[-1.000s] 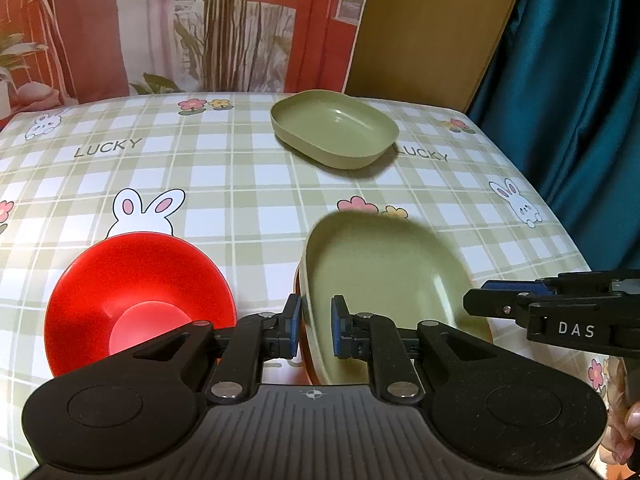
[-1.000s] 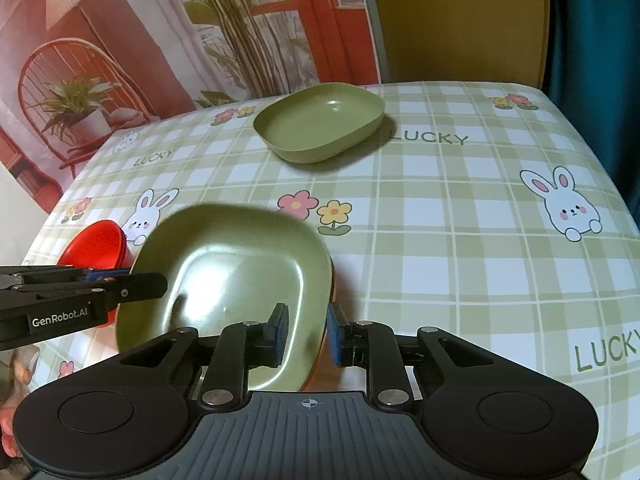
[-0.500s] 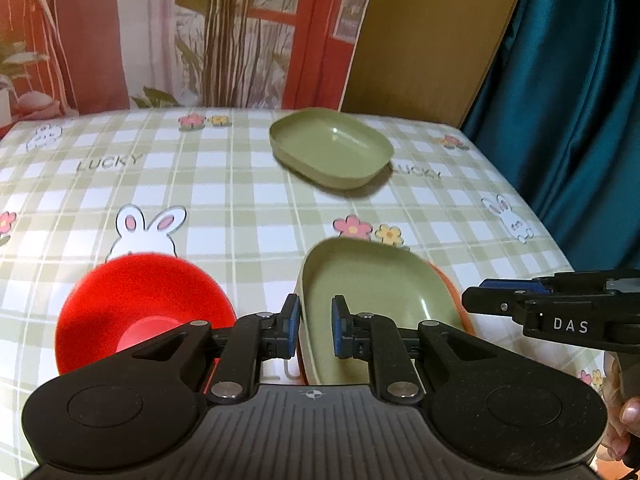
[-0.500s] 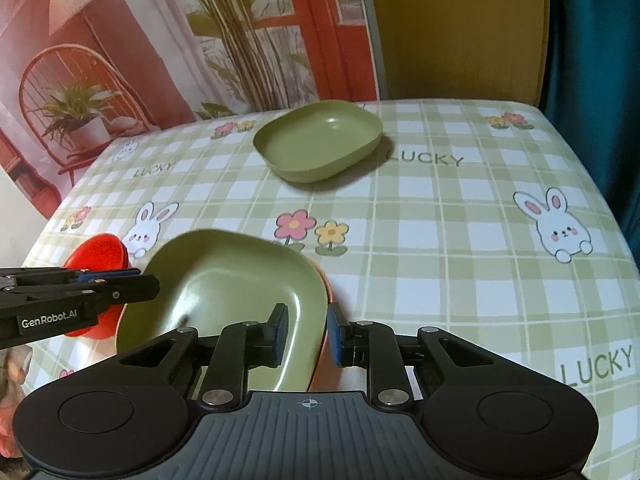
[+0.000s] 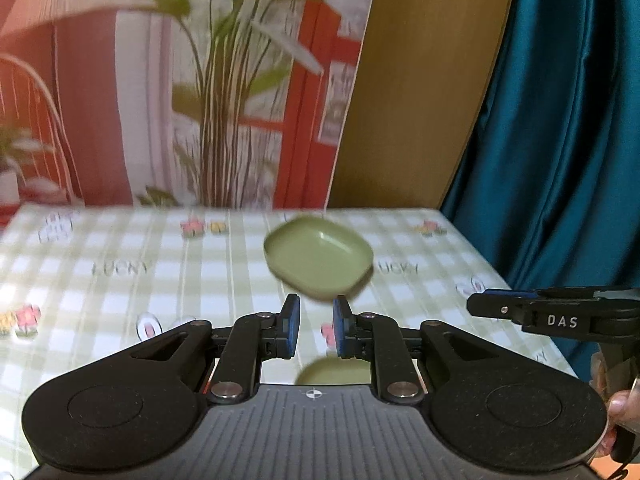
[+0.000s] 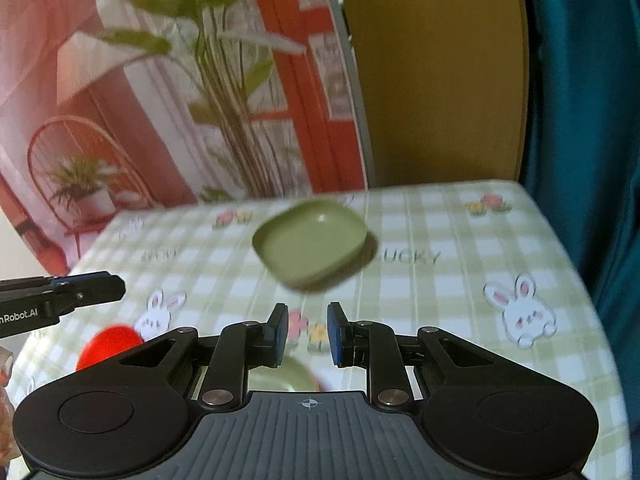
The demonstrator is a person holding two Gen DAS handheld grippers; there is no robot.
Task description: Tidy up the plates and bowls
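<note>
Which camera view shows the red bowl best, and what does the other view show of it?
The right wrist view: the red bowl shows there, blurred, low on the left, partly behind the right gripper. The left wrist view shows nothing that can be made out as the bowl, only the left gripper and green plates.

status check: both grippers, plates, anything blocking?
Left hand-held gripper open, empty. Right hand-held gripper open, empty. Far green plate alone mid-table; near green plate below grippers, red bowl at left. Nothing in the way.
</note>
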